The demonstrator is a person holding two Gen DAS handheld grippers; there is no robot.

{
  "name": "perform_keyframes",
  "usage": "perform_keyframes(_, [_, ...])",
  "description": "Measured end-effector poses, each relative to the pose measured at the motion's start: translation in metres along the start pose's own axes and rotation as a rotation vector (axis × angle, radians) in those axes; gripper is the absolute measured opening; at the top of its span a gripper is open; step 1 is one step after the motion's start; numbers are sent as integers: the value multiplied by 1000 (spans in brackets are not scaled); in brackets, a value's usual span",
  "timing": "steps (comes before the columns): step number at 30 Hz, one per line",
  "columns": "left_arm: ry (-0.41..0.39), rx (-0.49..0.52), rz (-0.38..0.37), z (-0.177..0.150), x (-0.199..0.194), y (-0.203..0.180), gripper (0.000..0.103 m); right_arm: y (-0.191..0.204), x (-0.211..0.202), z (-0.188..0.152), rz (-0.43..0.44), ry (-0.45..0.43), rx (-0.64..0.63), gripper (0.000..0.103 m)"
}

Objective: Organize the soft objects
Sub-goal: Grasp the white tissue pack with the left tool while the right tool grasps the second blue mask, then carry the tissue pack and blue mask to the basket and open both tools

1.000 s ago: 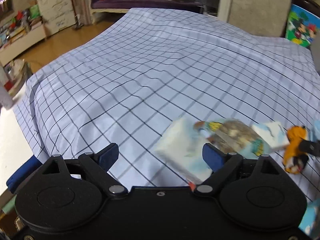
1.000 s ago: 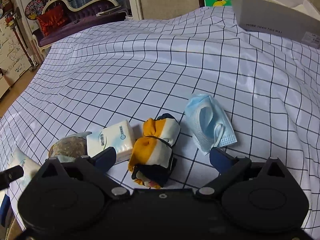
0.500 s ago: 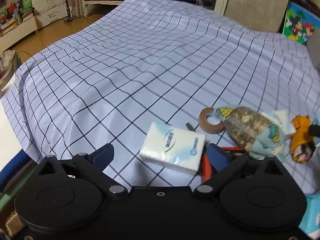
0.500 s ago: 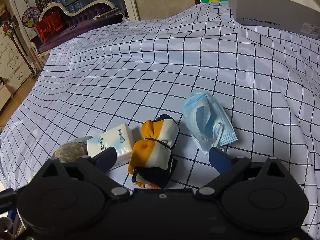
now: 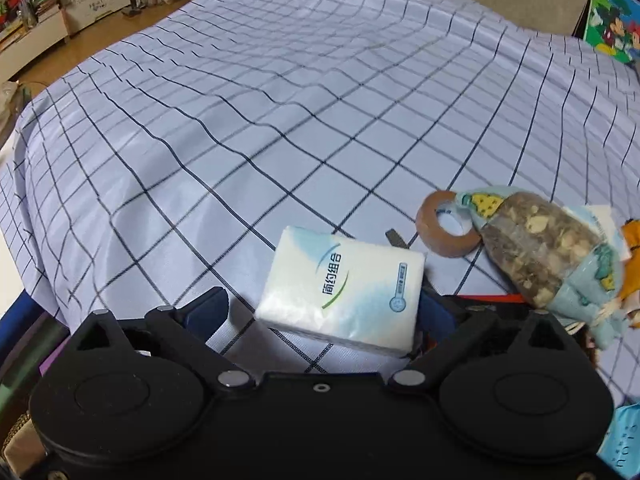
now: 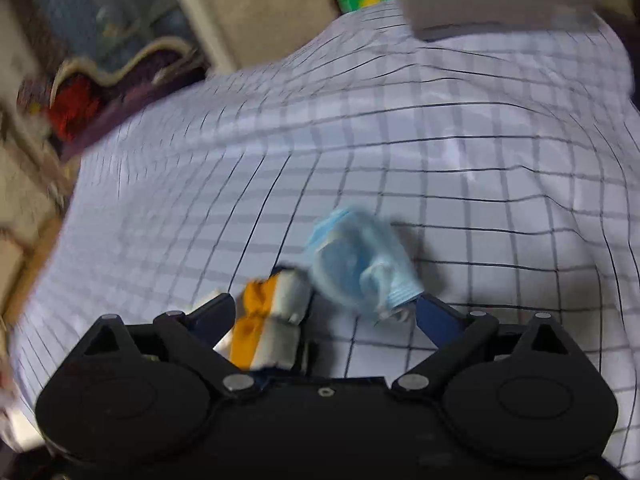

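In the left wrist view a white tissue pack (image 5: 344, 292) lies on the checked sheet between the wide-open fingers of my left gripper (image 5: 320, 308), nearer the right finger. A brown tape ring (image 5: 446, 224) and a light-blue pouch of dried bits (image 5: 540, 256) lie to its right. In the blurred right wrist view my right gripper (image 6: 324, 316) is open over an orange, white and black cloth bundle (image 6: 272, 320) by the left finger. A blue face mask (image 6: 360, 264) lies by the right finger.
The checked bedsheet (image 5: 320, 100) covers the whole surface and drops off at the left edge. A grey box (image 6: 492, 0) stands at the far right. A cartoon picture (image 5: 616, 32) leans at the back. A sofa with a red cushion (image 6: 76, 108) is beyond the bed.
My left gripper has moved forward so the tissue pack now sits between its fingers. My right gripper has swung and moved closer over the cloth bundle and mask; its view is blurred.
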State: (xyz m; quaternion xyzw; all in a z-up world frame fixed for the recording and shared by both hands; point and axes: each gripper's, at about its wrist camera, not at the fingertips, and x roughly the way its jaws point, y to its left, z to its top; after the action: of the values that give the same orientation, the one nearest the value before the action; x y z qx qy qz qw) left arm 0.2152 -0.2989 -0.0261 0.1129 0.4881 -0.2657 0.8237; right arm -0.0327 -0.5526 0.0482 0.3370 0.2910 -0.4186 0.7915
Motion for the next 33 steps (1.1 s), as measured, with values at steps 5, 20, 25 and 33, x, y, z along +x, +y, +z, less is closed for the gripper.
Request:
perform_keyframes(5, [6, -20, -30, 1, 7, 6, 98, -28, -7, 10, -87, -61, 103, 97])
perform_keyframes(20, [-9, -21, -27, 1, 10, 5, 99, -19, 43, 6, 15, 49, 122, 87])
perform_keyframes(25, [-23, -11, -44, 0, 5, 6, 84, -24, 54, 3, 76, 94, 158, 59])
perform_keyframes(33, [-42, -3, -63, 1, 0, 6, 70, -14, 36, 3, 51, 34, 93, 26])
